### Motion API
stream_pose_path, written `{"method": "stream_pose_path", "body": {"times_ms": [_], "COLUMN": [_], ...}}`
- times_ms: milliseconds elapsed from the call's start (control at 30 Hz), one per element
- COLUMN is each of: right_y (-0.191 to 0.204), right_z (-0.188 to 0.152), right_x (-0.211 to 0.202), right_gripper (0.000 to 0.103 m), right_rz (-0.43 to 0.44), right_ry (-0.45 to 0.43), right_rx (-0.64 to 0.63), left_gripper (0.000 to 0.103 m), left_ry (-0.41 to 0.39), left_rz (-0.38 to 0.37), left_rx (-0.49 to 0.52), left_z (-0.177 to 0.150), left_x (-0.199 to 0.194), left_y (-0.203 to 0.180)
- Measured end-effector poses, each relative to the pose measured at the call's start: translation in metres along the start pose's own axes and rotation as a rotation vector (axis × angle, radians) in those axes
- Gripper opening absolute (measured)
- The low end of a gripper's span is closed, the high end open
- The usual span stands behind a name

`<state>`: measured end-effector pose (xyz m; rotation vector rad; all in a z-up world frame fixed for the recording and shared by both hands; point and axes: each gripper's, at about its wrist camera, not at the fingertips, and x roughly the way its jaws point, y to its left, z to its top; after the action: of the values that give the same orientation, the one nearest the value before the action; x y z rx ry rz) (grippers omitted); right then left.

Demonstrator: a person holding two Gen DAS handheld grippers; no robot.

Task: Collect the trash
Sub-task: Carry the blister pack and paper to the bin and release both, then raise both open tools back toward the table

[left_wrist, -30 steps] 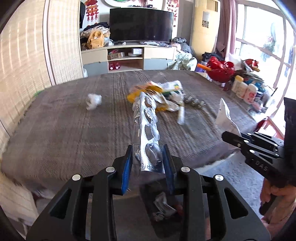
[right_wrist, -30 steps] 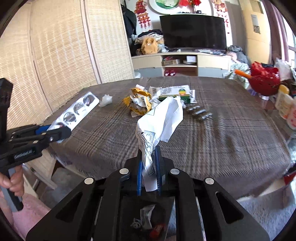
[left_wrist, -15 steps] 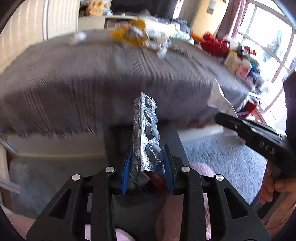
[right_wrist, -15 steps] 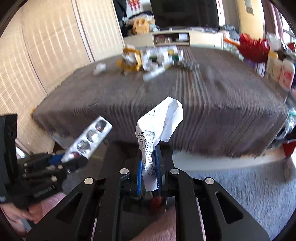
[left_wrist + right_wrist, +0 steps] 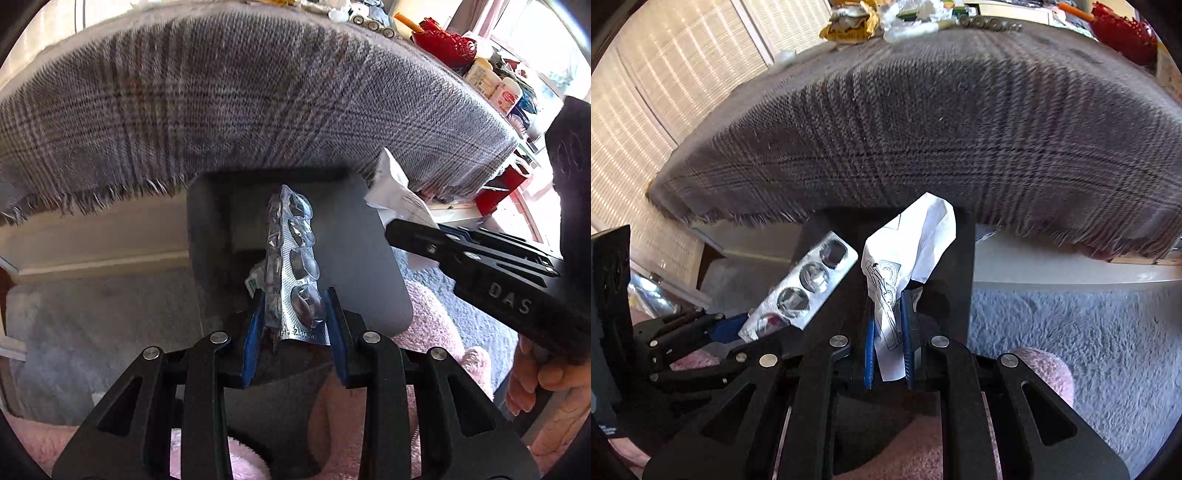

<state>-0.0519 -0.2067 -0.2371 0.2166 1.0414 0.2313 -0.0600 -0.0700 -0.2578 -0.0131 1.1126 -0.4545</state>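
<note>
Both grippers have swung down from the level of the tabletop a second ago, when the litter pile lay straight ahead, and now point at the dark grey rectangular plastic bin (image 5: pixel 354 258) standing on the floor just below the fringed edge of the grey plaid tablecloth (image 5: pixel 236 99). The left gripper (image 5: pixel 291 325) has its blue-padded fingers (image 5: pixel 252 332) closed on the base of a silver foil blister pack with empty clear bubbles (image 5: pixel 295 258); the pack's long axis runs straight forward from the fingers, so its far end hangs over the bin's mouth. The right gripper (image 5: pixel 888 343) pinches a crumpled white printed paper leaflet (image 5: pixel 908 251) by its lower end, the paper rising ahead of the fingers, also over the dark opening.

By my reading, the coming move turns on this: each piece lies directly ahead of and above the bin, so parting the fingers should let it fall in. The two grippers sit side by side, left beside right, neither clearly nearer.

From the left wrist view, scraps already inside the bin (image 5: pixel 255 284) show beneath the pack, and the right gripper (image 5: pixel 406 230) enters from the side. From the right wrist view, the pack's foil face (image 5: pixel 805 288) shows broadside, while more litter (image 5: pixel 849 26) waits on the tabletop's far end.
</note>
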Motion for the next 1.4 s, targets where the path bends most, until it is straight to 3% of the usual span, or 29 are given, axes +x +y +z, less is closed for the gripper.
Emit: {"method": "stream_pose_path", "body": {"times_ms": [367,433,500,567,633,700,767,967,1233,1400], "right_y": [-0.002,-0.001,-0.001,-0.001,-0.003,-0.006,-0.010,-0.020,-0.017,-0.007], "right_z": [0.011,0.013,0.014,0.016,0.017,0.018,0.021,0.037,0.071,0.092], "right_x": [0.004,0.001,-0.005,-0.012,-0.019,-0.025,-0.036,-0.064,-0.096,-0.102], "right_gripper": [0.017,0.025,0.044,0.048,0.060,0.088,0.100,0.100,0.100,0.100], "right_rz": [0.001,-0.006,-0.011,-0.023,-0.050,-0.067,-0.083,-0.125,-0.150,-0.151], "right_ry": [0.015,0.007,-0.012,-0.028,-0.049,-0.073,-0.104,-0.172,-0.283,-0.330], "right_rx": [0.025,0.023,0.028,0.030,0.035,0.044,0.052,0.046,0.008,-0.030], "left_gripper": [0.035,0.042,0.048,0.055,0.065,0.080,0.093,0.095,0.095,0.095], "left_ry": [0.024,0.016,0.005,-0.009,-0.030,-0.049,-0.068,-0.098,-0.244,-0.293], "left_rz": [-0.036,-0.027,-0.015,0.003,0.023,0.038,0.039,0.010,0.105,0.148], "left_rx": [-0.021,-0.025,-0.023,-0.021,-0.020,-0.019,-0.027,-0.056,-0.057,-0.036], "left_z": [0.000,0.000,-0.001,0.000,0.003,0.005,0.009,0.026,0.063,0.087], "left_x": [0.007,0.005,0.001,-0.004,-0.010,-0.016,-0.024,-0.049,-0.104,-0.124], "left_y": [0.004,0.005,0.008,0.008,0.008,0.009,0.012,0.018,0.038,0.049]}}
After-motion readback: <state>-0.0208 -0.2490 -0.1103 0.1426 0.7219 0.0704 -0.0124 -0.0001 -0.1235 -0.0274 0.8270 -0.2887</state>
